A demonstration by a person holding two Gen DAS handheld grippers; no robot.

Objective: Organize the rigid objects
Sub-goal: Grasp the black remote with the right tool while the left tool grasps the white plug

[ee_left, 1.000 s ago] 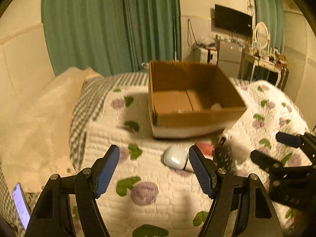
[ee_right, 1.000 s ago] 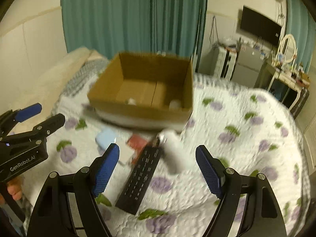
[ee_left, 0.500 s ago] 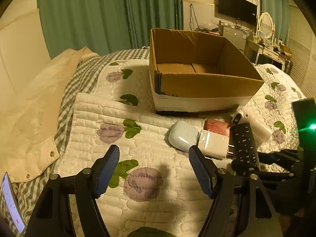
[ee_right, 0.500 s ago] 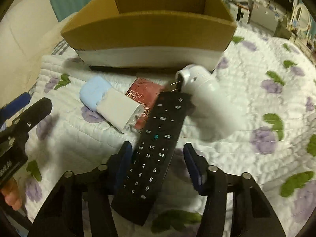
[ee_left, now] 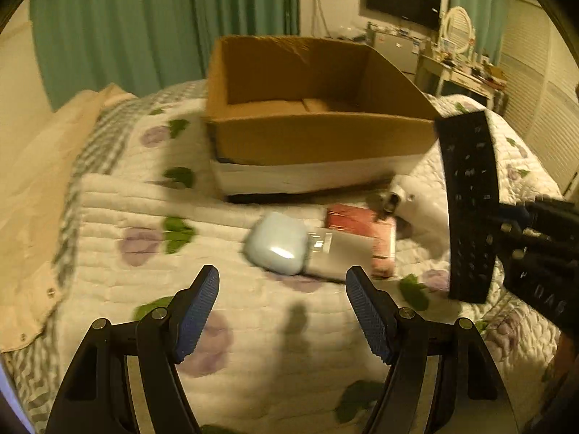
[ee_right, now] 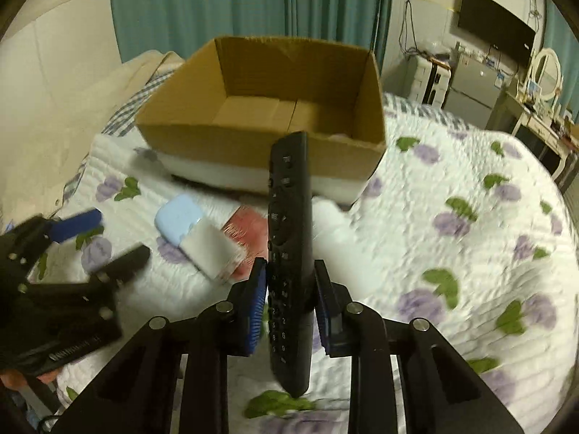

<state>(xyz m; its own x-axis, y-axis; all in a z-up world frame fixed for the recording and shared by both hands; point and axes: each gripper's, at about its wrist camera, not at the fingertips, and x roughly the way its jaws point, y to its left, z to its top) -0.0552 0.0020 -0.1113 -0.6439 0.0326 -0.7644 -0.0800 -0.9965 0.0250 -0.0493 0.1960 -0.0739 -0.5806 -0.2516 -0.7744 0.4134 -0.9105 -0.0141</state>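
The right gripper [ee_right: 289, 302] pinches the remote [ee_right: 290, 238] by its long edges, clear of the quilt, short of the cardboard box [ee_right: 260, 133], likely for dropping inside; the left gripper [ee_left: 282, 311] hangs spread.

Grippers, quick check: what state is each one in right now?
Left gripper: open, holding nothing.
Right gripper: closed on the black remote, lifted off the bed.
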